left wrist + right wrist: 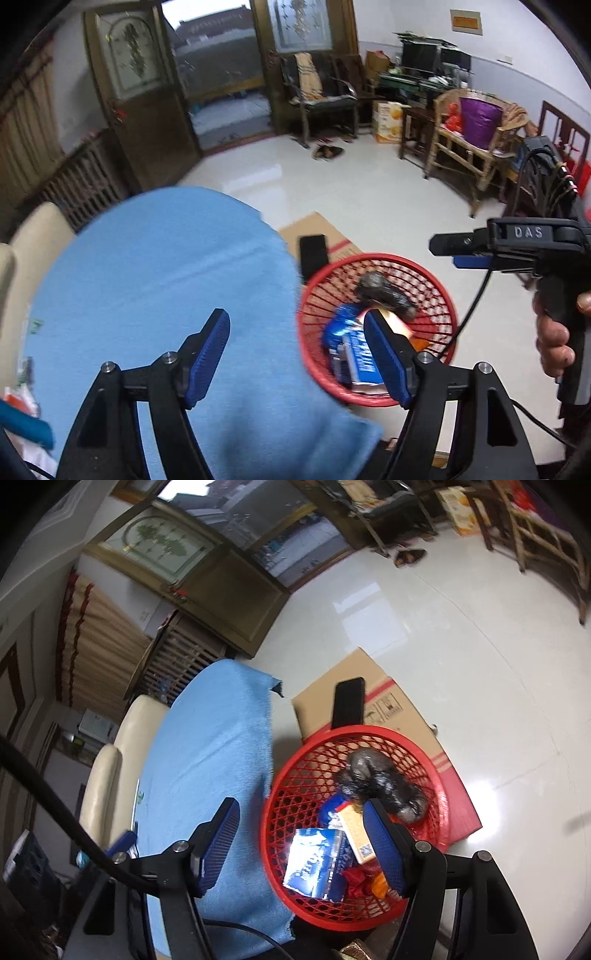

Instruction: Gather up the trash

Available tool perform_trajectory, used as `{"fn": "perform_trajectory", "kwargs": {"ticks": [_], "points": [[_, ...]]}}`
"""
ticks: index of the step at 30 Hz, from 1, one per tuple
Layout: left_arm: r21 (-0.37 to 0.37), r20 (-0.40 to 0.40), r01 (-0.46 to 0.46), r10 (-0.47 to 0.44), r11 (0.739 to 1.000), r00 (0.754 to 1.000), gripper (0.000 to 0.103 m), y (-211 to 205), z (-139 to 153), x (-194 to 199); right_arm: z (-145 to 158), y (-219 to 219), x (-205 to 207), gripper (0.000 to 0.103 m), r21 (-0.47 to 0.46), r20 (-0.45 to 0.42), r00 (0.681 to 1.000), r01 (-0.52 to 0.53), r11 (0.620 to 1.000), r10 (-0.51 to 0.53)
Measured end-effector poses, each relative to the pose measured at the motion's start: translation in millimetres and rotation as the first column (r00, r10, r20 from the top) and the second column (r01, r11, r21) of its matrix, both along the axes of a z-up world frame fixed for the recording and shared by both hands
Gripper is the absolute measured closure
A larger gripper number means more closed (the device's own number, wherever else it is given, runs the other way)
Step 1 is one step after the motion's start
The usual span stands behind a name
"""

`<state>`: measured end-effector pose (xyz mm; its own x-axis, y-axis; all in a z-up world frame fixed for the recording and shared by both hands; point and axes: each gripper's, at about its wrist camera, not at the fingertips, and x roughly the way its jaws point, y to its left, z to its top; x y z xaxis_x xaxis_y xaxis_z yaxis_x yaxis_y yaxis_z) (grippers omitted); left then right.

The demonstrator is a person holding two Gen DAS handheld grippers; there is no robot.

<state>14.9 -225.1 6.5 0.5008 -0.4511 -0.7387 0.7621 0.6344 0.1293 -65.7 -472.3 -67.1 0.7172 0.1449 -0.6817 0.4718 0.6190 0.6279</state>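
A red mesh basket (439,295) (295,775) stands on the floor beside a table covered in blue cloth (166,277) (214,757). Inside it lie a crumpled black bag (384,291) (380,779), a blue and white packet (354,350) (314,864), a small orange and white box (356,834) and red wrappers (360,880). My left gripper (297,360) hangs open over the cloth's edge and the basket, nothing between its fingers. My right gripper (301,845) is open too, above the basket rim and empty. It also shows at the right of the left wrist view, held by a hand (554,332).
A flat cardboard sheet (317,229) (369,701) lies on the pale tiled floor behind the basket, with a black phone-like object (314,254) (347,701) on it. Cream chairs (110,775) stand at the table's left. Wooden chairs (469,155), boxes and an open door (221,81) line the far side.
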Motion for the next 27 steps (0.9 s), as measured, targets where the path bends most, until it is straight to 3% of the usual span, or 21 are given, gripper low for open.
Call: {"fn": "perform_trajectory", "kwargs": {"ticks": [6, 13, 18, 27], "points": [[-0.021, 0.075, -0.089, 0.09, 0.996, 0.993, 0.026, 31, 23, 3, 34, 37, 14, 0.03, -0.144, 0.018, 0.997, -0.078, 0.987, 0.081], [-0.055, 0.13, -0.23, 0.235, 0.972, 0.963, 0.025, 79, 46, 10, 72, 90, 30, 0.03, -0.286, 0.053, 0.983, -0.156, 0.945, 0.178], [-0.081, 0.176, -0.345, 0.354, 0.935, 0.919, 0.017, 116, 60, 15, 92, 127, 40, 0.03, -0.352, 0.079, 0.968, -0.197, 0.915, 0.239], [-0.128, 0.231, -0.501, 0.517, 0.856, 0.824, 0.014, 178, 74, 10, 120, 206, 56, 0.03, -0.451, 0.107, 0.93, -0.269, 0.851, 0.351]]}}
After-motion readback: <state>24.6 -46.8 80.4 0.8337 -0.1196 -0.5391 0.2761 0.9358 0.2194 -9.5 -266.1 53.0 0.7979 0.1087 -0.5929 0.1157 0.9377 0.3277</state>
